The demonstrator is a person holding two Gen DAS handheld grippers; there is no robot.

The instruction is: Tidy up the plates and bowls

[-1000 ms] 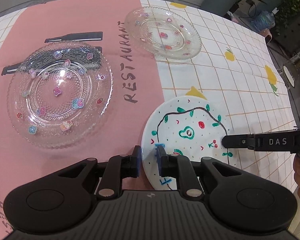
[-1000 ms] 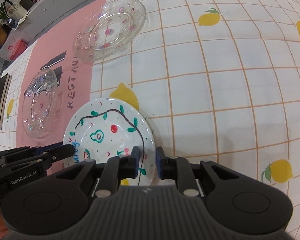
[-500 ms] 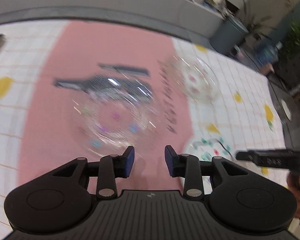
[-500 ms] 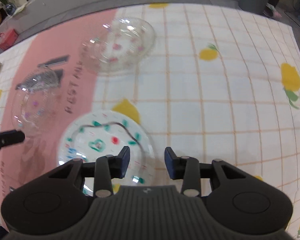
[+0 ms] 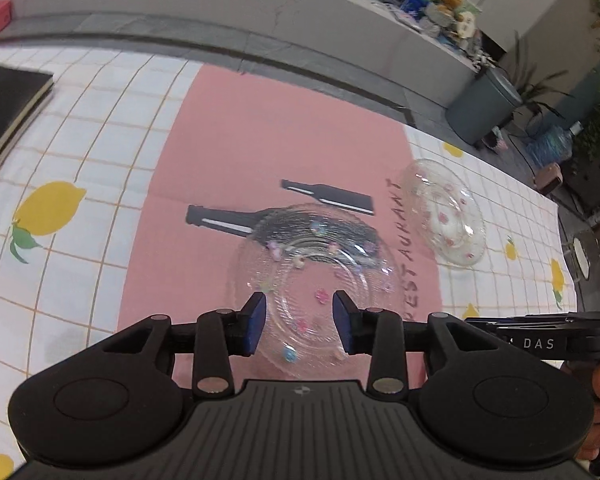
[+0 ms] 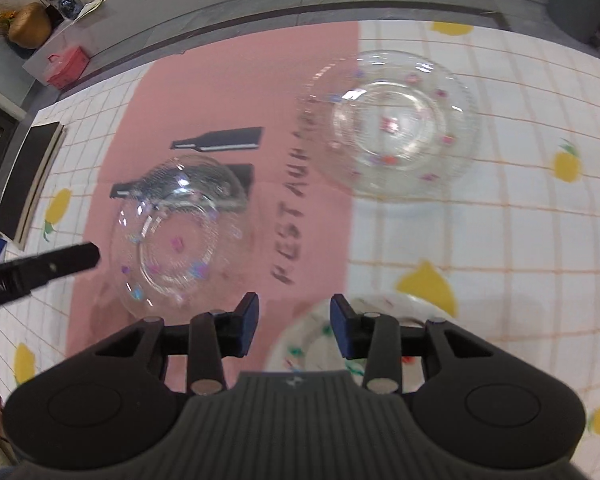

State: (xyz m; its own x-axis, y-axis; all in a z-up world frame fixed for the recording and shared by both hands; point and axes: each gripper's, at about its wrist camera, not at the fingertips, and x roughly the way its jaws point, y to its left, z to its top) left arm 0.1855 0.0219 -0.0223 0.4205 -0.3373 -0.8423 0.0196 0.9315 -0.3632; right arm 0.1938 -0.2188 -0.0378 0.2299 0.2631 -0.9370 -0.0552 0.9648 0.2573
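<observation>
At the bottom of the left wrist view the left gripper [image 5: 299, 322] has its jaws spread with nothing between the pads; they have just been opening, and through the gap shows a glass plate [image 5: 316, 280] that lies on the pink mat [image 5: 260, 140]. In the right wrist view the right gripper [image 6: 294, 326] is also spread and holds nothing, its jaws just opened too; the painted plate [image 6: 312, 340] lies just under it at the bottom centre, on the checked cloth [image 6: 540, 260] with lemon prints. The mat carries two black bottle shapes and the word RESTAURANT along its right edge. A second glass plate [image 6: 396, 128] lies further up, right of centre, across the border of mat and cloth, well apart from the other two. The cloth right of it is bare. A black book [image 5: 4, 108] lies at the left edge. Beyond the far table edge runs a grey ledge [image 5: 260, 12], then a grey bin [image 5: 484, 108] and plants in the upper right.
</observation>
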